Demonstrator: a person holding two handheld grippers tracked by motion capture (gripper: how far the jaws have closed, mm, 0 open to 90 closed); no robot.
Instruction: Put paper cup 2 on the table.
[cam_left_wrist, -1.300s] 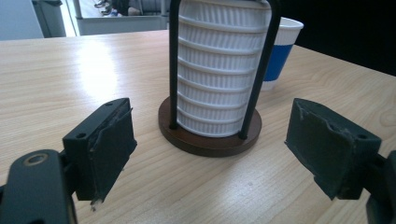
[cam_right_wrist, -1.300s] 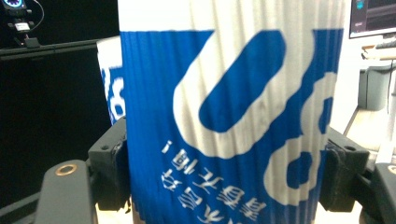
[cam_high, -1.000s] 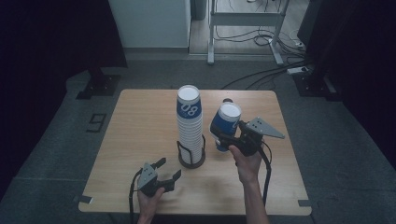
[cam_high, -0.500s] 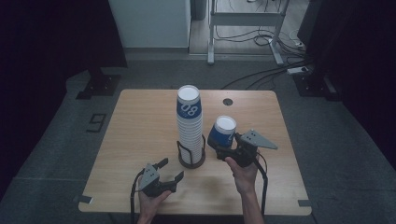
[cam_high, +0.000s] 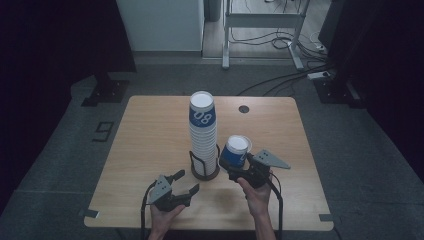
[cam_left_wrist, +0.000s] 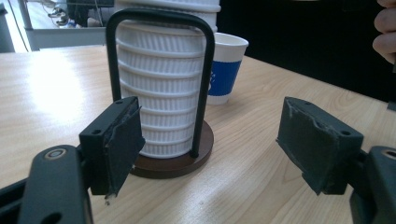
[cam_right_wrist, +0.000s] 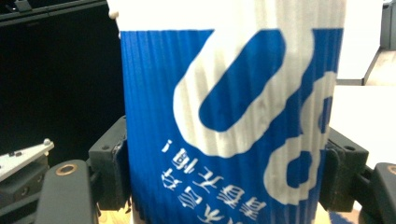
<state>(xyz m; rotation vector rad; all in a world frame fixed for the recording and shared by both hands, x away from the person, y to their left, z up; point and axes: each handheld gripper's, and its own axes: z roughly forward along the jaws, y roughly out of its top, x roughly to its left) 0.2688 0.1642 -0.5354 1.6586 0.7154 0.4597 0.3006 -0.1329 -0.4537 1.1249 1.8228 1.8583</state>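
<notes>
Cups: one stack (cam_high: 203, 135), one single cup (cam_high: 235, 152) in right gripper (cam_high: 239, 167).

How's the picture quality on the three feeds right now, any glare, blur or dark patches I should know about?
High view: table evenly lit, surroundings nearly black, slightly soft. Left gripper view: bright glare on the wood at left, cup stack sharp, near jaws a little soft. Right gripper view: the held cup very close, print slightly blurred, washed-out white at right, dark at left.

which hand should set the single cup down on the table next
Right. Its tool is shut on the cup, low beside the cup stack. The left tool is open, holding nothing, facing the stand.
</notes>
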